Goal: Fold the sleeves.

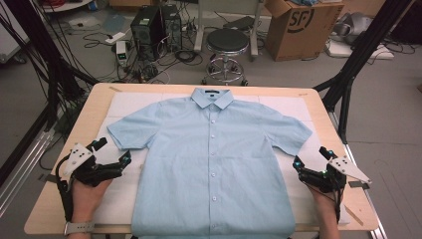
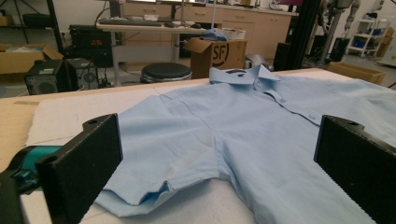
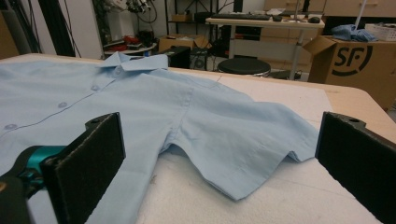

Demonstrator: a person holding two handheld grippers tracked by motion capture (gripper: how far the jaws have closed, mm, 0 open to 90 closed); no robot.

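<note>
With the light blue shirt point(image 1: 214, 164) lying flat, buttoned and face up on the bench point(image 1: 69, 149), both tongs, left point(image 1: 124, 160) and right point(image 1: 297, 165), are hovering released beside its sleeves, risking bunching the thin cloth if pinched unevenly.

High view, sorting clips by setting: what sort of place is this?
Probably a lab or workshop: computer towers amid cables on the floor, a cardboard box, a stool, and a shirt laid flat on a worktable.

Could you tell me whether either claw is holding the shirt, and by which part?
Nothing is held: the left claw and right claw stand open beside the shirt.
</note>
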